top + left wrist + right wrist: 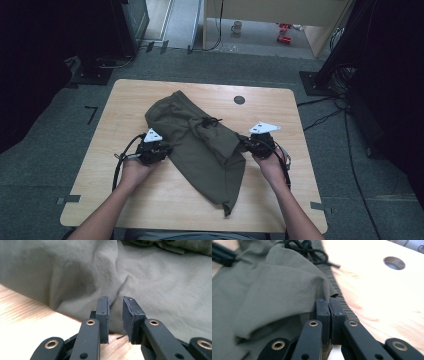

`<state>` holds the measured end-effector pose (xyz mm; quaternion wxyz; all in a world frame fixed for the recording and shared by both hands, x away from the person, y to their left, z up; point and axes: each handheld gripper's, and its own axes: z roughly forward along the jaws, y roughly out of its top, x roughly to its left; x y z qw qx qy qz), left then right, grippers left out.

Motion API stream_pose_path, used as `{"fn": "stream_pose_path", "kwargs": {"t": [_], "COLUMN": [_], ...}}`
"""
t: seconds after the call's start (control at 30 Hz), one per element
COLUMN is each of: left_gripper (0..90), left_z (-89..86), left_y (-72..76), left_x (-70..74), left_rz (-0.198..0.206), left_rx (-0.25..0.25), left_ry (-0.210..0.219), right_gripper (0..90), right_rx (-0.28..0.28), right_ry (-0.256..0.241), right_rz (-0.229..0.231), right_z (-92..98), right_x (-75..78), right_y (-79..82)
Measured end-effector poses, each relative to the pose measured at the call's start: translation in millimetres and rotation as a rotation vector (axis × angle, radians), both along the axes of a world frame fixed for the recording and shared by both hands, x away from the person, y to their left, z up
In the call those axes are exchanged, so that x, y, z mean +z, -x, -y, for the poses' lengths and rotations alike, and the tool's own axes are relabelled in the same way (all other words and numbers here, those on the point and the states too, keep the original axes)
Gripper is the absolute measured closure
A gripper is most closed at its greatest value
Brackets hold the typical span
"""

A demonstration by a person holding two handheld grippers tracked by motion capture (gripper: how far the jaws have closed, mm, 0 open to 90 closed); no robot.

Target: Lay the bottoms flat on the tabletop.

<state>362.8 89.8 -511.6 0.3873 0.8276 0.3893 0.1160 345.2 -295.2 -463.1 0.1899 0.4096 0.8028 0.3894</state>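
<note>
An olive green garment (200, 145) lies crumpled across the middle of the wooden table (130, 100), its black drawstring (210, 121) knotted on top. My left gripper (166, 149) is at the garment's left edge. In the left gripper view its jaws stand slightly apart, the left gripper (115, 302) tips against a fold of the cloth (150, 282) with nothing pinched. My right gripper (243, 144) is at the garment's right edge. In the right gripper view the right gripper (329, 302) is shut on a raised edge of the fabric (287, 285), near the drawstring (305, 246) and the elastic waistband.
A round cable hole (239, 99) sits in the tabletop behind the garment, also seen as the hole (394, 263) in the right gripper view. On the floor beyond are a mug (236, 26), red items (284, 37) and dark stands with cables.
</note>
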Motion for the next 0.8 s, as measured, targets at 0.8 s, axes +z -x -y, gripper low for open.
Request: {"fn": "stream_pose_path", "kwargs": {"t": [0.8], "left_gripper": [72.7], "left_z": [-18.4], "left_y": [-25.7], "left_x": [0.5], "left_rz": [0.001], "left_rx": [0.039], "left_ry": [-0.002], "right_gripper": [88.0], "right_rx": [-0.184], "right_ry": [-0.025], "right_rz": [-0.063], "right_z": [39.8], "right_x": [-17.7], "right_y": [-96.0]}}
